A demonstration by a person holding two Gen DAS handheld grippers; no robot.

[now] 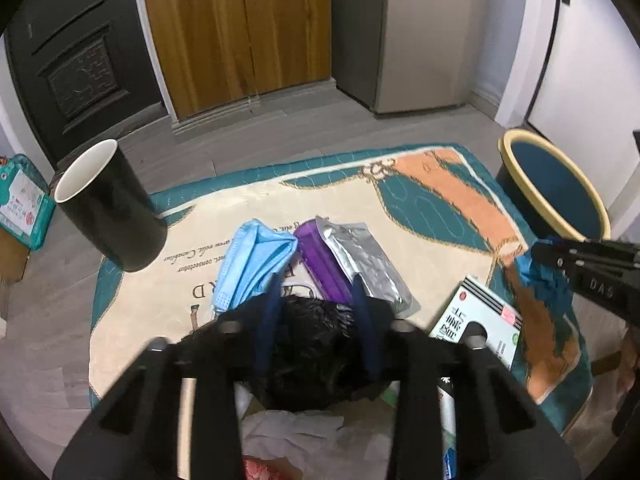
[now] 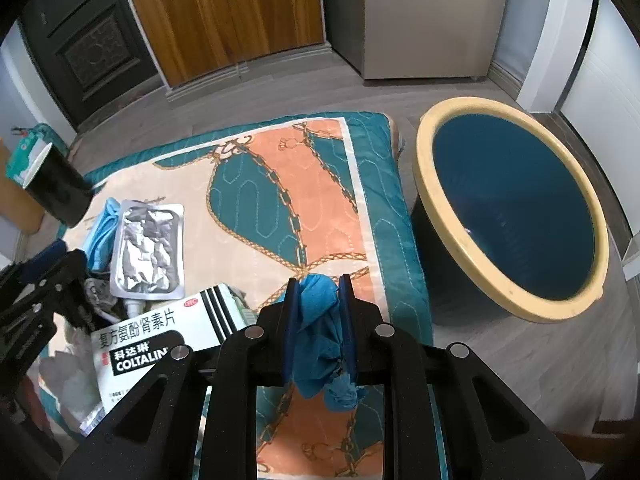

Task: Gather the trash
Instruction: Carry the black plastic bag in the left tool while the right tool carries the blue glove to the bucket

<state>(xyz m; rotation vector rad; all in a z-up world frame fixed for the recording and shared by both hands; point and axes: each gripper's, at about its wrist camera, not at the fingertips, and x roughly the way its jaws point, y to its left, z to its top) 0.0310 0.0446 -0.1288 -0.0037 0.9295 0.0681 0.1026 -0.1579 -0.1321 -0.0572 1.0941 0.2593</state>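
My left gripper (image 1: 316,288) is shut on a crumpled black bag (image 1: 312,344) above the patterned cloth (image 1: 440,208). My right gripper (image 2: 319,280) is shut on a crumpled blue glove (image 2: 320,336) near the cloth's right edge; the glove also shows in the left wrist view (image 1: 544,280). On the cloth lie a light blue face mask (image 1: 256,260), a purple packet (image 1: 320,264), a silver foil blister pack (image 2: 150,248) and a white medicine box (image 2: 160,336). The blue bin with a yellow rim (image 2: 508,204) stands open to the right of the cloth.
A black paper cup (image 1: 108,204) stands at the cloth's left edge. White crumpled paper (image 1: 296,436) and other scraps lie under my left gripper. A green tissue pack (image 1: 24,200) sits on a box at far left. Doors and a grey cabinet stand behind.
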